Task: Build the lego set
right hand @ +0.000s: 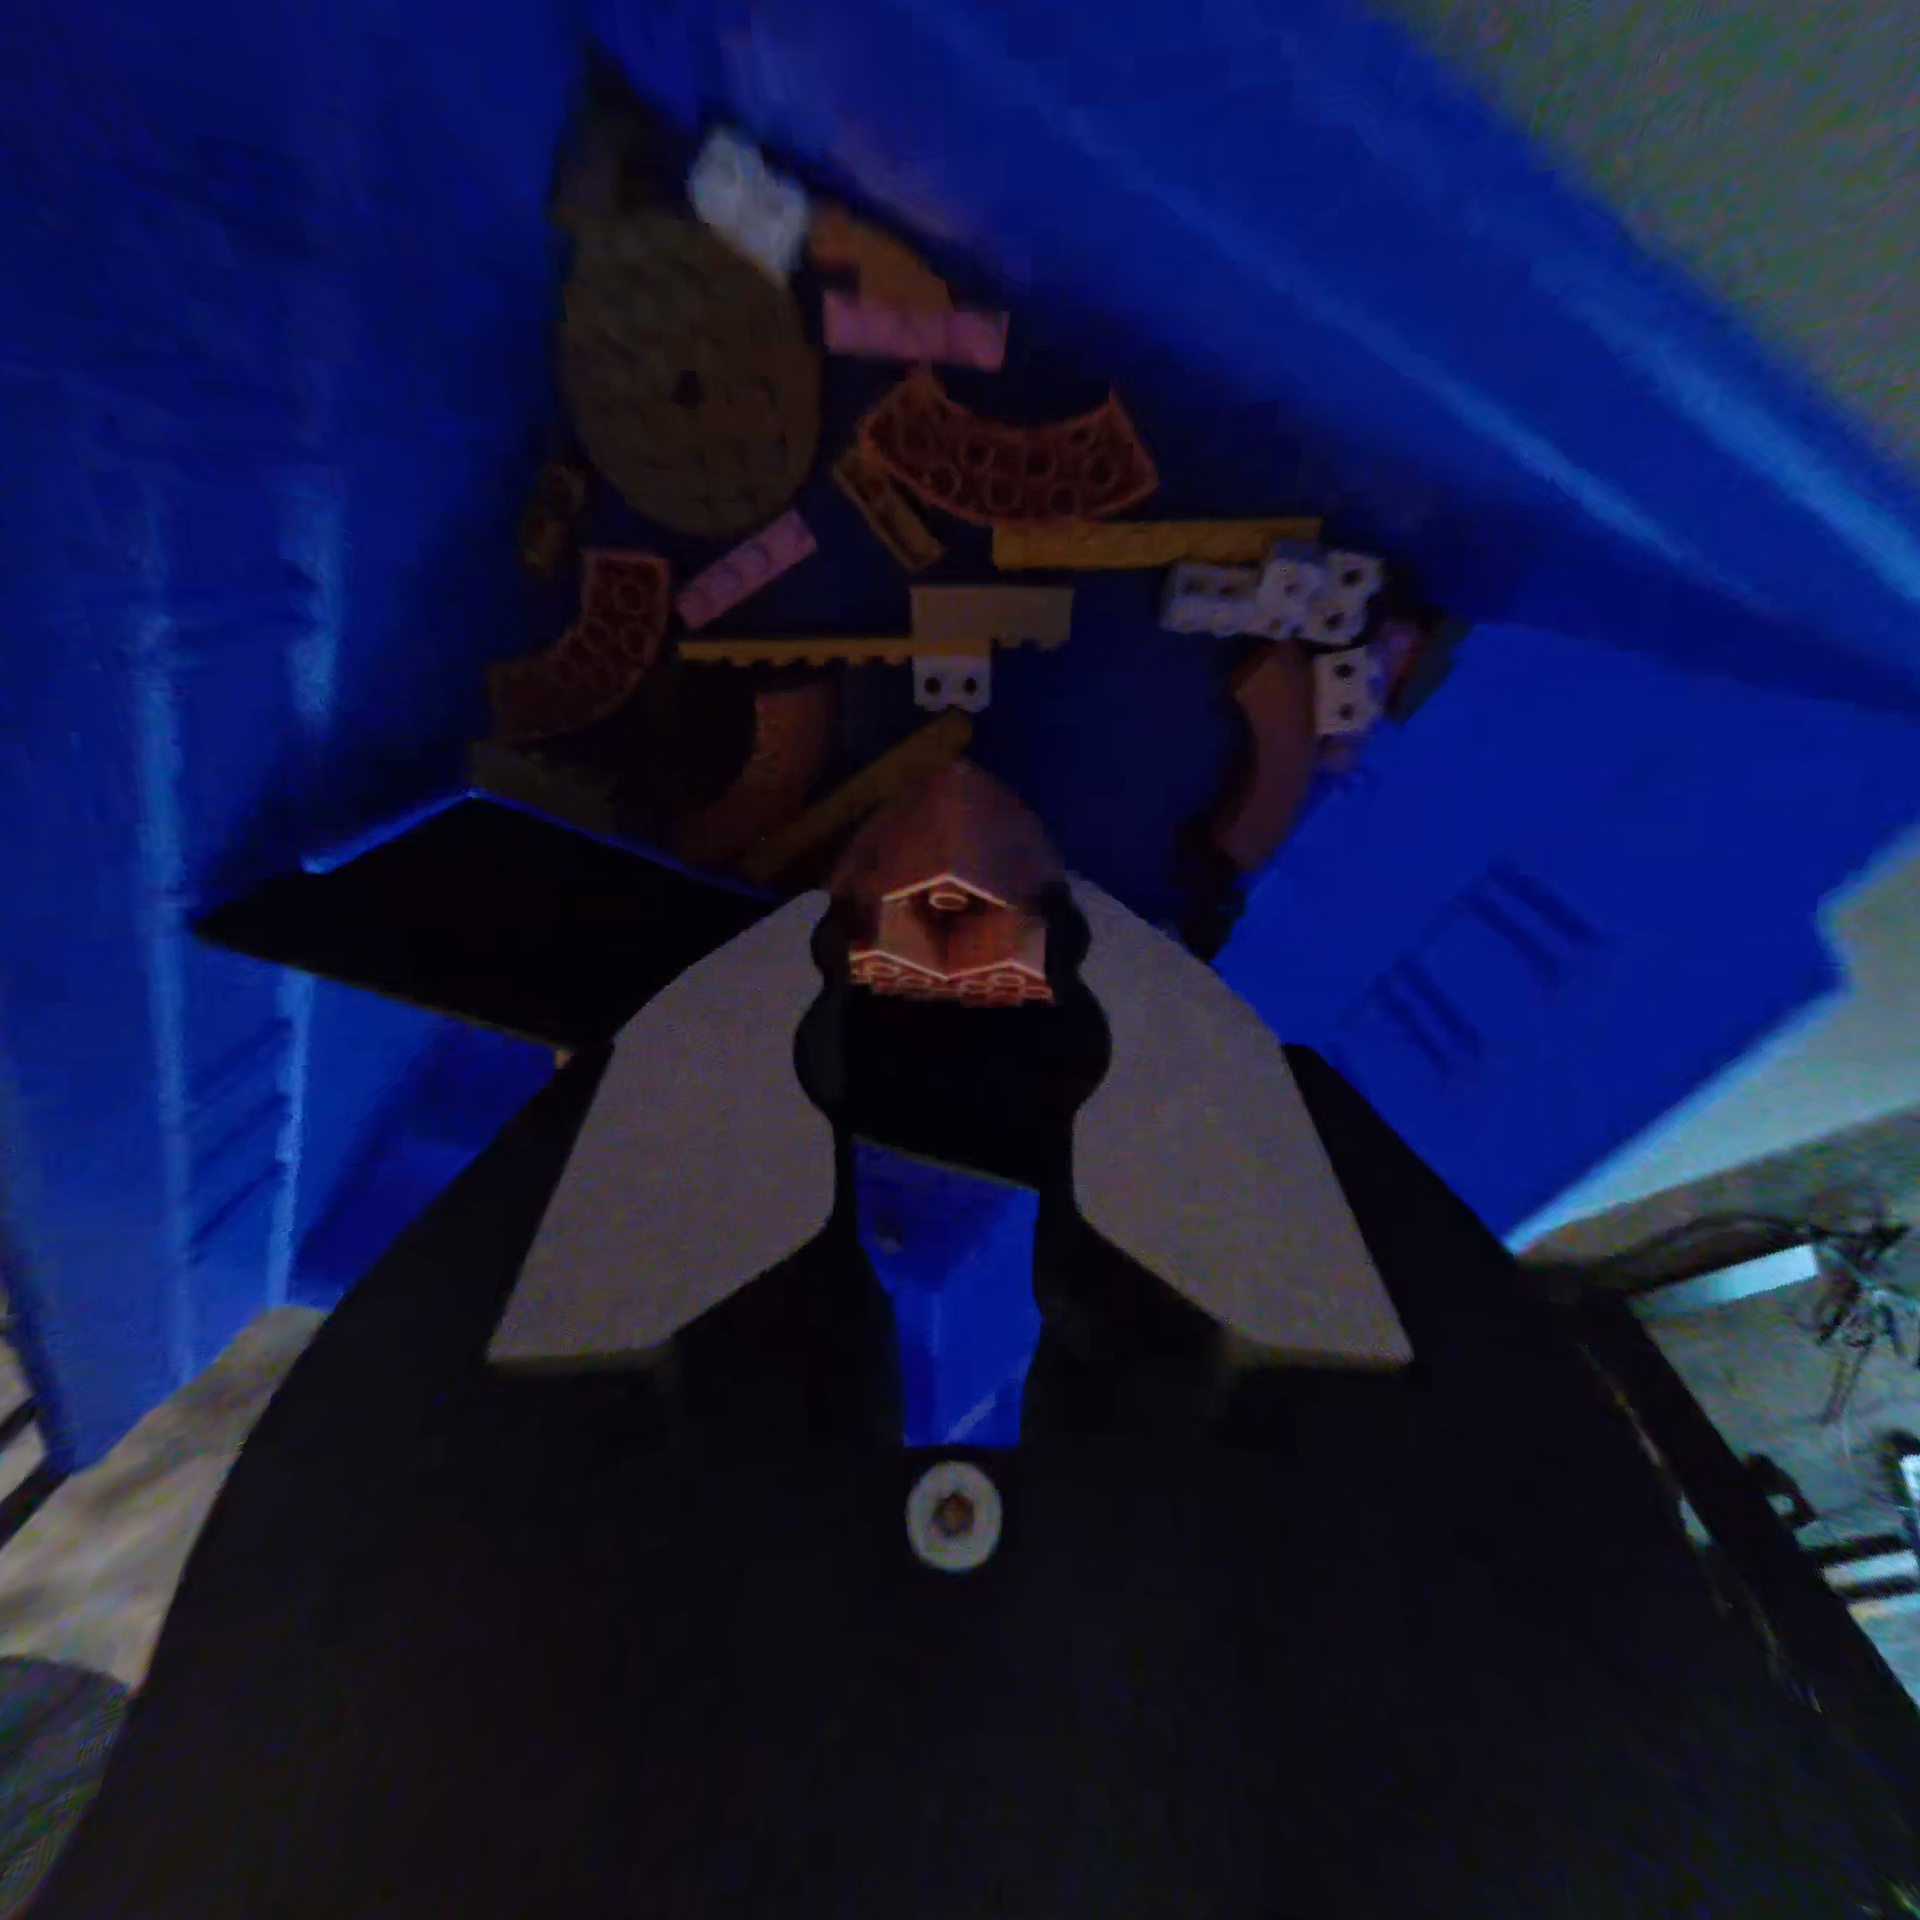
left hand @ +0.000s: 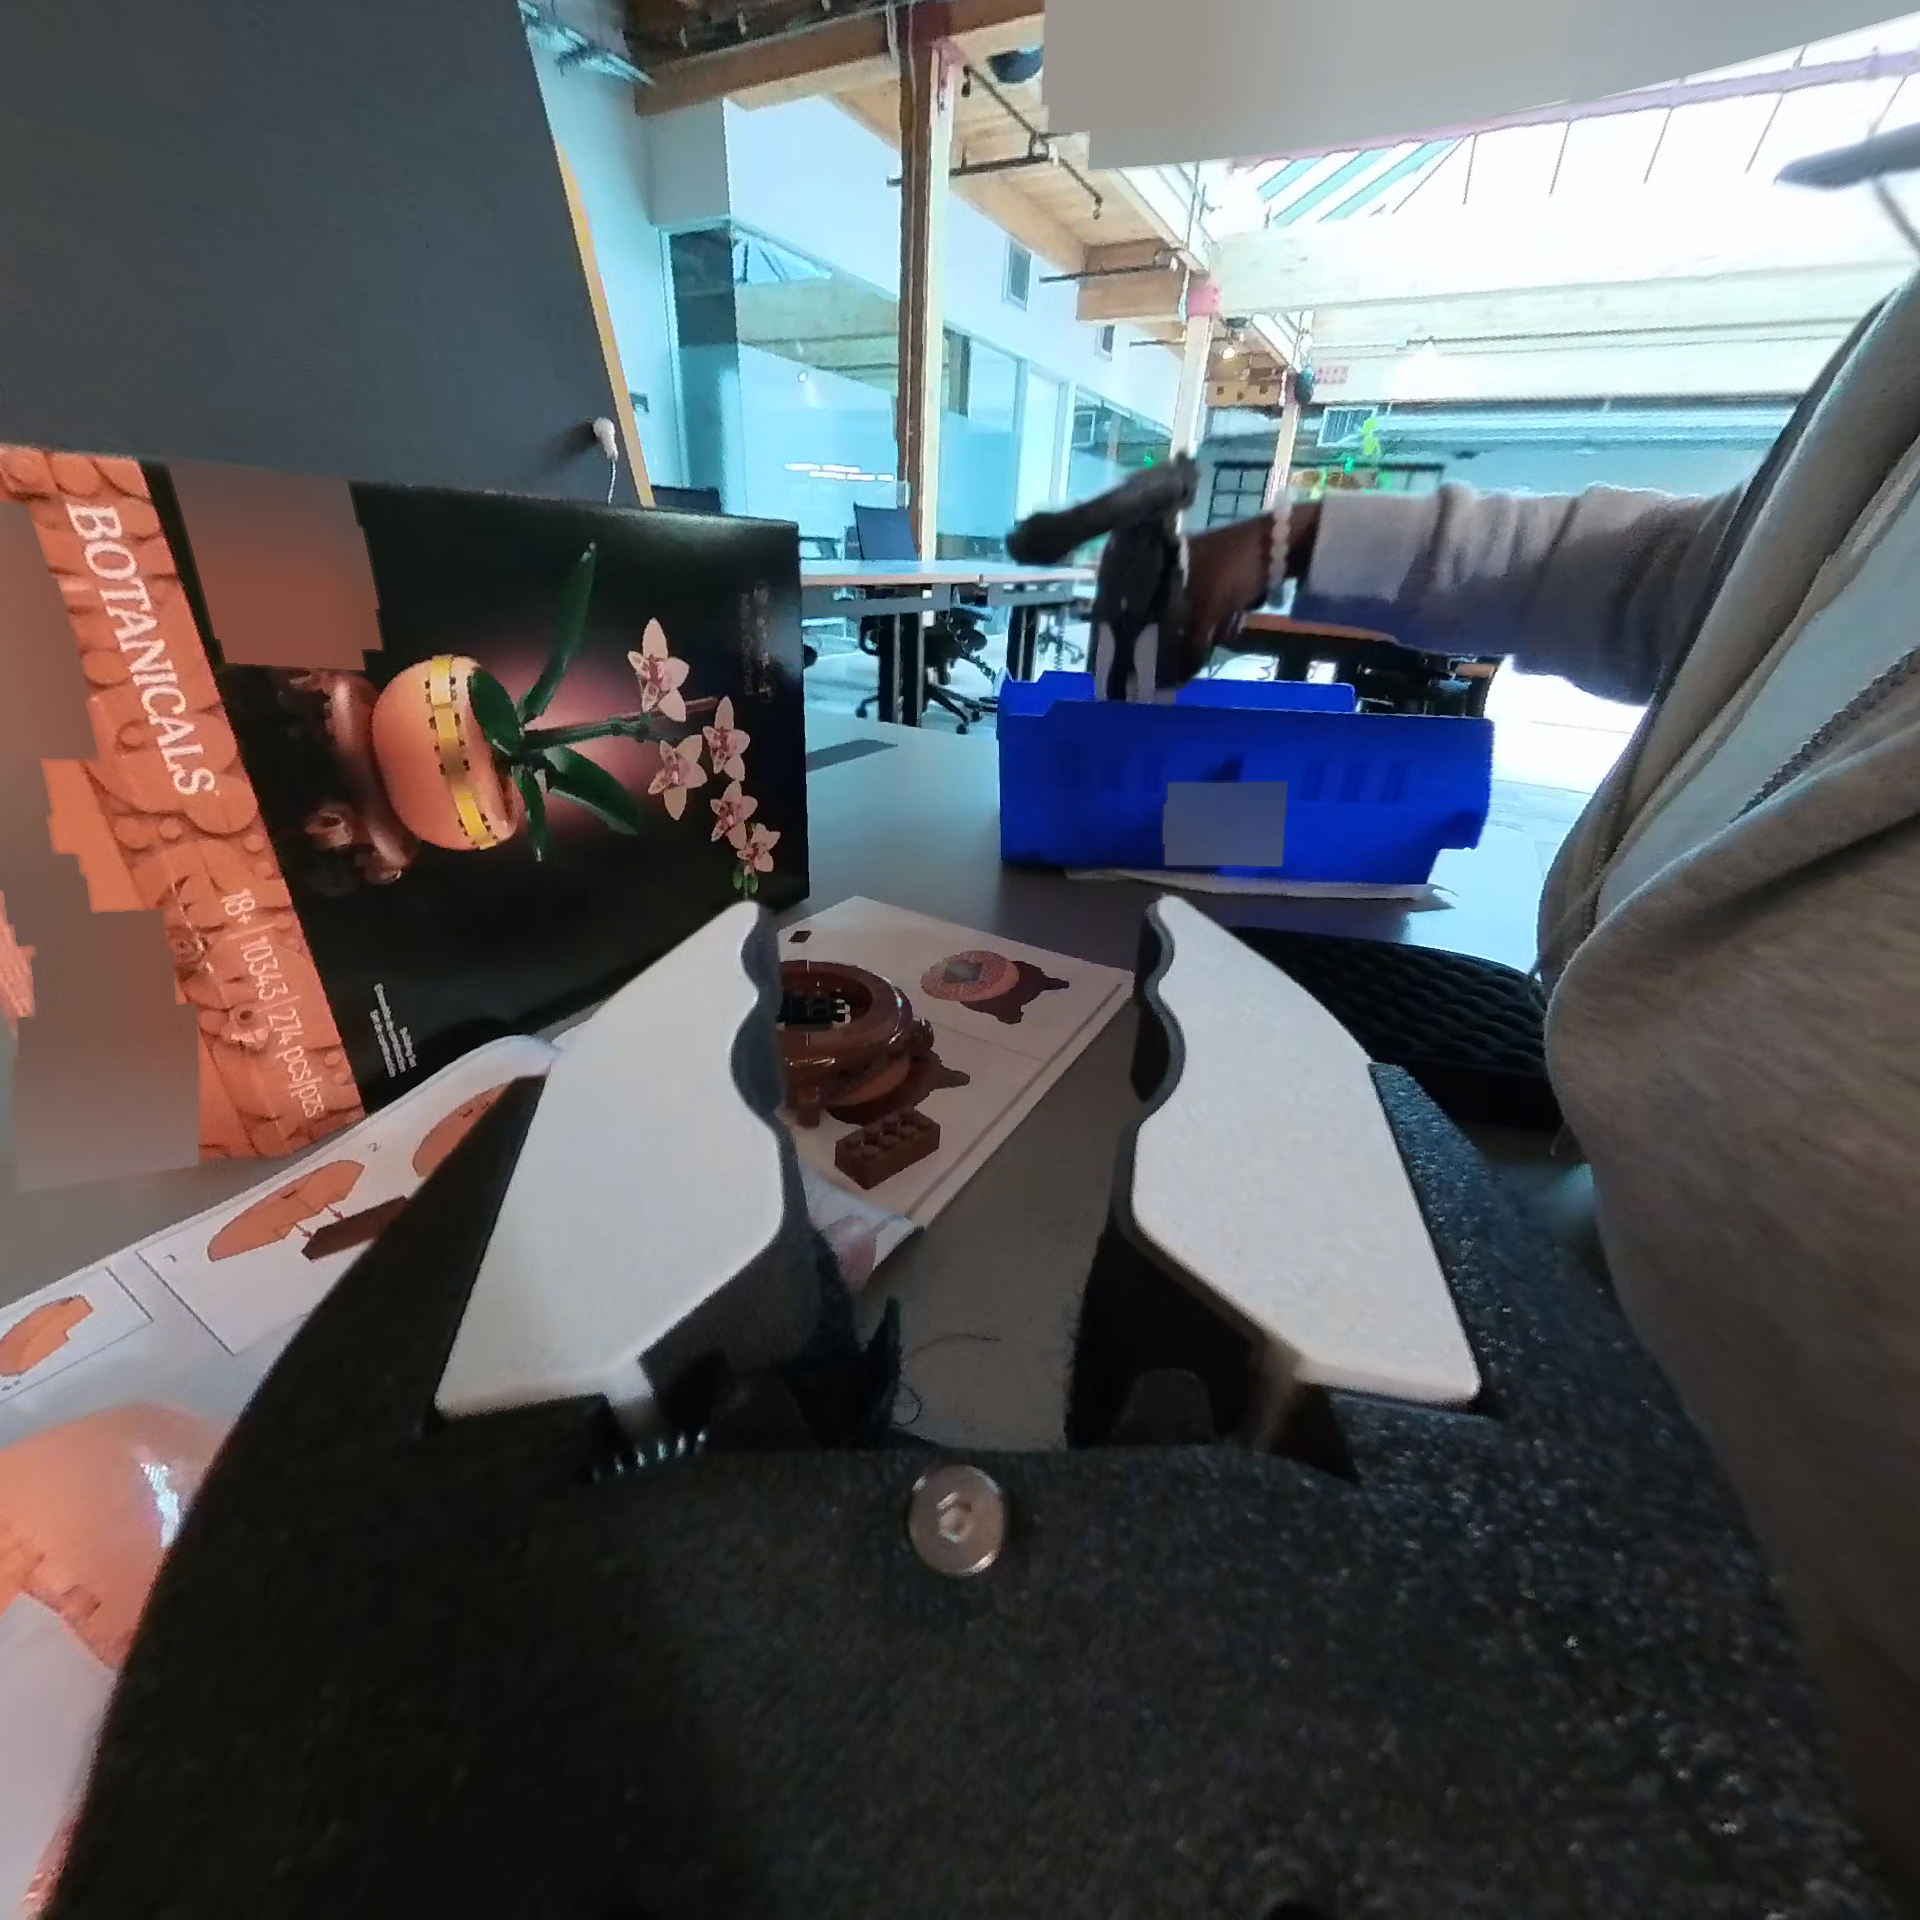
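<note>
Bin (right hand: 312, 520) of deep blue moulded plastic, ribbed along its outer wall, held a loose heap of toy building pieces: a round tan studded plate (right hand: 686, 384) at eleven o'clock, curved reddish-brown segments (right hand: 1008, 457), small pink plates (right hand: 914, 332), long tan strips (right hand: 1143, 542) and white holed bricks (right hand: 1288, 597) at two o'clock. The right gripper (right hand: 943, 940) reached down inside it, its pale, wavy-edged fingers clenched on a rounded reddish-brown piece (right hand: 945, 914), which sat pressed between the dark pads at both sides, its hollow underside turned toward the lens. The scene there was dim and motion-blurred.

In the left wrist view the same bin (left hand: 1247, 769) stood on a grey table (left hand: 894, 831) at one o'clock, a grey-sleeved arm (left hand: 1507, 582) dipping into it. The left gripper (left hand: 956, 971) hung released, jaws spread wide with nothing between them, above an open instruction booklet (left hand: 1039, 1060). A glossy brown ring-shaped build (left hand: 847, 1023) rested on the page just beside the left finger (left hand: 665, 1101), with a small brown studded brick (left hand: 888, 1143) in front of it. A dark cardboard box (left hand: 468, 790) printed with a potted orchid stood upright at ten o'clock.
</note>
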{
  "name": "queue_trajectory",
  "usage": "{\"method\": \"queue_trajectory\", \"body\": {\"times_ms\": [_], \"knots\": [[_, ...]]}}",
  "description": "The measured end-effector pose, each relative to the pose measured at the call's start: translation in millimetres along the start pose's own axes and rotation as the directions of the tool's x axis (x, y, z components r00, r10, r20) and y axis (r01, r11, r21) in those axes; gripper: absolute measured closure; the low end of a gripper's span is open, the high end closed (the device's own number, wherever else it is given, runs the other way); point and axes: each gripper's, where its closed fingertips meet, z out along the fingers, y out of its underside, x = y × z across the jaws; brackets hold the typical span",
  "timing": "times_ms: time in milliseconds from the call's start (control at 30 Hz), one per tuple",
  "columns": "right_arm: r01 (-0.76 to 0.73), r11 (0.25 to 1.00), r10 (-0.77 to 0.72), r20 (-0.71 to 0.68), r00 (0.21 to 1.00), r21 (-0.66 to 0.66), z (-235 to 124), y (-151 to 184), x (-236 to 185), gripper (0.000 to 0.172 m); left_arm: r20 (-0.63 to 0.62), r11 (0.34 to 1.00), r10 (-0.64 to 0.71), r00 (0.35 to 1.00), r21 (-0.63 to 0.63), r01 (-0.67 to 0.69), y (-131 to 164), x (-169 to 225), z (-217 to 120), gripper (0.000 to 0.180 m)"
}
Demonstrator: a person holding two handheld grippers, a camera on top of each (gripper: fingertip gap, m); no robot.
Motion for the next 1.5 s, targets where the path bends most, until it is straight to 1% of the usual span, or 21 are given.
{"method": "queue_trajectory", "body": {"times_ms": [67,200,300,367,433,567,700,800,867,967,1067,1133,1200,1333,1433,1500], "knots": [[0.015,0.995,-0.011,-0.042,0.999,0.099,-22,-13,-6,0.137,-0.004,1.000,0.008,1.000,0.010,-0.008,-1,1,-1,0.115],[0.027,0.982,0.007,-0.179,0.984,0.187,-57,-32,-13,0.140,-0.009,1.000,0.007,1.000,0.031,-0.007,-3,2,-3,0.116],[0.078,0.945,0.000,-0.240,0.971,0.317,-88,-66,-38,0.142,-0.020,0.999,0.002,1.000,0.052,-0.001,-5,2,-5,0.117],[0.146,0.897,-0.032,-0.268,0.963,0.418,-109,-98,-67,0.142,-0.017,0.997,-0.004,1.000,0.072,0.005,-8,1,-7,0.117],[0.215,0.838,-0.075,-0.284,0.956,0.502,-122,-133,-99,0.143,-0.016,0.996,-0.007,1.000,0.087,0.009,-9,1,-8,0.117],[0.347,0.697,-0.232,-0.260,0.937,0.628,-127,-208,-176,0.143,-0.025,0.995,-0.006,1.000,0.102,0.008,-11,2,-10,0.117],[0.473,0.567,-0.444,-0.233,0.865,0.674,-117,-280,-257,0.144,-0.035,0.993,0.045,0.998,0.111,-0.041,-12,9,-11,0.117],[0.544,0.489,-0.599,-0.191,0.778,0.682,-104,-327,-310,0.144,-0.034,0.991,0.071,0.997,0.115,-0.066,-12,11,-11,0.118],[0.586,0.445,-0.680,-0.171,0.713,0.677,-93,-357,-338,0.144,-0.042,0.991,0.078,0.996,0.117,-0.072,-12,13,-11,0.118],[0.644,0.404,-0.774,-0.133,0.620,0.650,-72,-398,-368,0.144,-0.052,0.991,0.075,0.996,0.117,-0.068,-12,13,-11,0.117],[0.688,0.405,-0.831,-0.072,0.552,0.602,-46,-431,-389,0.144,-0.058,0.990,0.072,0.996,0.124,-0.064,-13,14,-12,0.116],[0.725,0.412,-0.862,-0.022,0.506,0.553,-24,-444,-401,0.144,-0.058,0.989,0.078,0.995,0.131,-0.070,-14,15,-13,0.116],[0.781,0.418,-0.881,-0.003,0.473,0.464,4,-454,-405,0.144,-0.061,0.988,0.087,0.994,0.135,-0.078,-14,16,-14,0.115],[0.852,0.417,-0.905,0.058,0.422,0.316,51,-457,-407,0.144,-0.075,0.987,0.104,0.992,0.130,-0.093,-13,19,-13,0.115],[0.871,0.420,-0.907,0.076,0.414,0.255,70,-456,-406,0.147,-0.083,0.986,0.114,0.990,0.128,-0.103,-13,21,-13,0.114],[0.872,0.423,-0.906,0.088,0.414,0.249,76,-455,-407,0.148,-0.087,0.986,0.114,0.990,0.131,-0.102,-13,22,-14,0.115]]}}
